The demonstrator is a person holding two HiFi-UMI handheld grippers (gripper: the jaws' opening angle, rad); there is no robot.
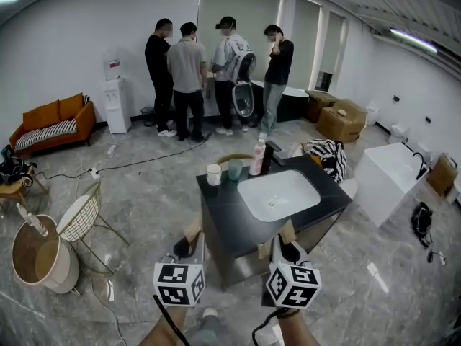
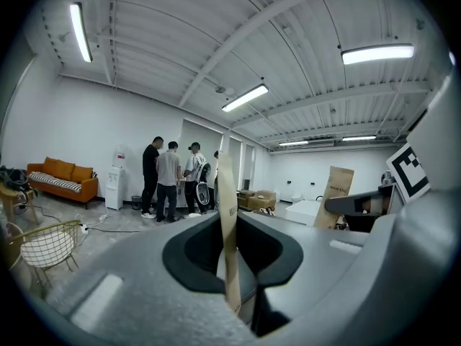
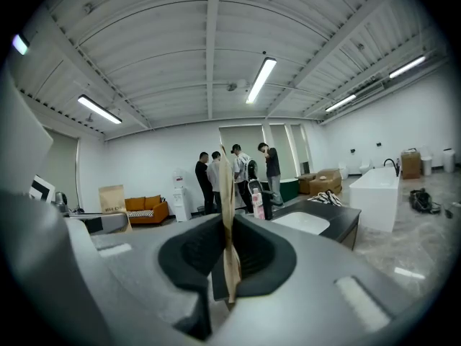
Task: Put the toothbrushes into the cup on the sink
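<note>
1. A tan paper-wrapped toothbrush pack (image 2: 225, 186) stands upright in the left gripper (image 2: 232, 258), whose jaws are pinched nearly together on it.
2. A second tan wrapped toothbrush (image 3: 226, 193) is clamped the same way in the right gripper (image 3: 229, 258).
3. Both are at the near edge of the black sink counter (image 1: 230, 225). A white cup (image 1: 214, 174) and a green cup (image 1: 235, 169) stand at the far edge, beside a pink bottle (image 1: 257, 157).

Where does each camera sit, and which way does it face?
Head view: on the person's head, steeply down at the sink counter; forearms, left gripper, right gripper show.
Left gripper view: on the left gripper, along jaws shut on the left toothbrush packet, toward the standing people.
Right gripper view: on the right gripper, jaws shut on the right toothbrush packet, toward the sink counter.
Shared: all show the standing people.
</note>
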